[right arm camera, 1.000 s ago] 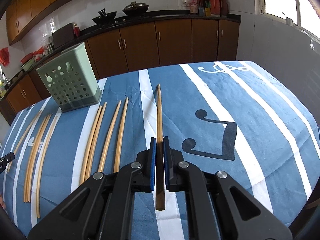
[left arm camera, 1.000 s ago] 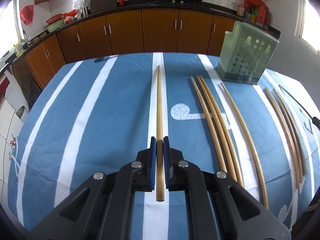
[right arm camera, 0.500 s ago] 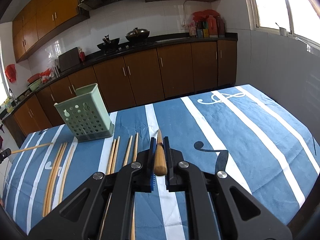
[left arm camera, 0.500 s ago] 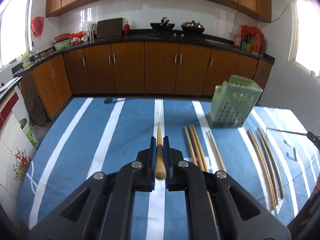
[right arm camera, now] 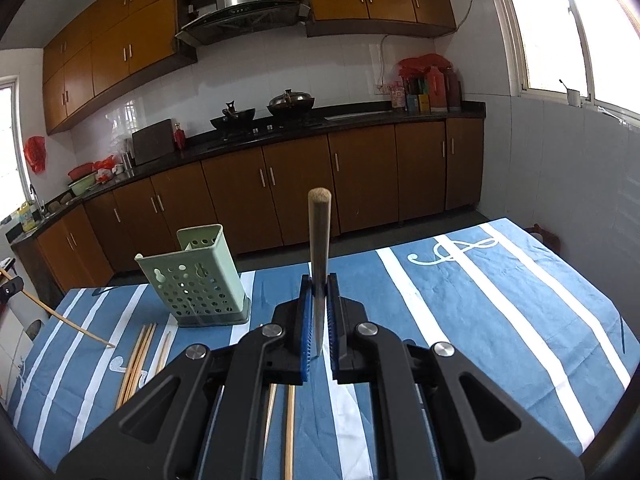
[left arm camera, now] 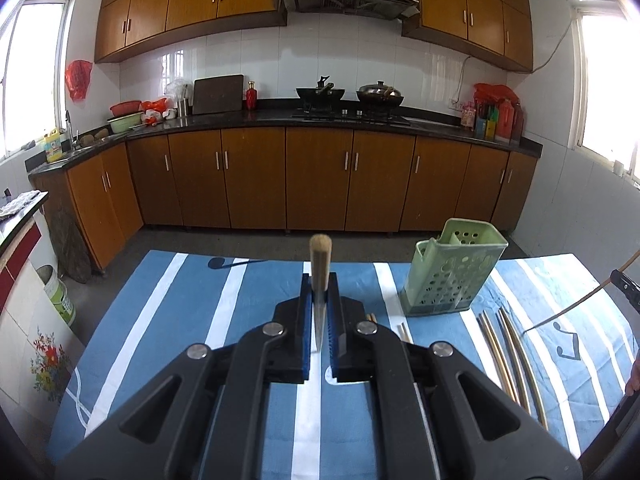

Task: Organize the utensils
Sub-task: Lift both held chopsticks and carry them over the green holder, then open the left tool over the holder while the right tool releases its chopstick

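Observation:
My left gripper (left arm camera: 320,304) is shut on a wooden chopstick (left arm camera: 320,276), lifted off the table and pointing forward and up. My right gripper (right arm camera: 319,304) is shut on another wooden chopstick (right arm camera: 319,248), held the same way. The green perforated utensil holder (left arm camera: 452,276) stands on the blue striped tablecloth (left arm camera: 180,320), ahead and right of the left gripper; in the right wrist view the holder (right arm camera: 196,280) is ahead and left. Each view shows the other gripper's chopstick, the right-held one (left arm camera: 576,304) and the left-held one (right arm camera: 68,322), slanting down to the cloth.
Several loose chopsticks (left arm camera: 508,352) lie on the cloth right of the holder, and more chopsticks (right arm camera: 138,356) show in the right wrist view. Brown kitchen cabinets (left arm camera: 320,176) and a counter with woks stand beyond the table's far edge. A white appliance (left arm camera: 24,300) stands left.
Both grippers have lifted their chopsticks off the table and tilted up, so the sticks now point toward the cabinets. The views pulled back and higher above the cloth.

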`<state>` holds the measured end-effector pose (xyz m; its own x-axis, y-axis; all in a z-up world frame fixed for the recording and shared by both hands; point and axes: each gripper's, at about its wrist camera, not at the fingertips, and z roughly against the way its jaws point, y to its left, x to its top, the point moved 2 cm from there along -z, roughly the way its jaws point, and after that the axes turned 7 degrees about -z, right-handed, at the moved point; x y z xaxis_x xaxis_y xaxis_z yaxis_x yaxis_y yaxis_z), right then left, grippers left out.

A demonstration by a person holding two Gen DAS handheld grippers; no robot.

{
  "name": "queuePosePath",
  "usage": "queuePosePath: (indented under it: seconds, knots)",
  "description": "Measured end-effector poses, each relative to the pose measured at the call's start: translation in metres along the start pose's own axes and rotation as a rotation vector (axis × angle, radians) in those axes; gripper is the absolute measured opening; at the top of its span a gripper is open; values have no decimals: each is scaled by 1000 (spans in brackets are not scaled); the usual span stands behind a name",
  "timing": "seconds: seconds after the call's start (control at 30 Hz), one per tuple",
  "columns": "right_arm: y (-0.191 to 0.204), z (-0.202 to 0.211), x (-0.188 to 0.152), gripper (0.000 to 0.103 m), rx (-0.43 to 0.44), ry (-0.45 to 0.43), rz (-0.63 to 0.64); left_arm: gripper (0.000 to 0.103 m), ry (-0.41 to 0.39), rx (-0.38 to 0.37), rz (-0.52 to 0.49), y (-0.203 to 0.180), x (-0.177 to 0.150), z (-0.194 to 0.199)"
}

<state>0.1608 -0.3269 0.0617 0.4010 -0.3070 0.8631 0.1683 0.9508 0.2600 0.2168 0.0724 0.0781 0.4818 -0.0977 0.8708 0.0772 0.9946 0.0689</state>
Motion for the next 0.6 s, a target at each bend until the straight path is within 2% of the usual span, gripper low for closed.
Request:
queuePosePath:
  seconds: [0.17,0.33,0.47,0.6]
  knots:
    - [14,11,41,8,54,-90,-33,8,-92,-7,24,0,40,12]
    - [32,23,87,8,165,-190,-95,8,-212,-70,103,-4,95,28]
    - [45,19,107,8,251,-208,-134,8,-281,-131,148,-16,126,33]
    - [60,4,109,8,267,-195,-118,8,-321,-172,164,-34,139,28]
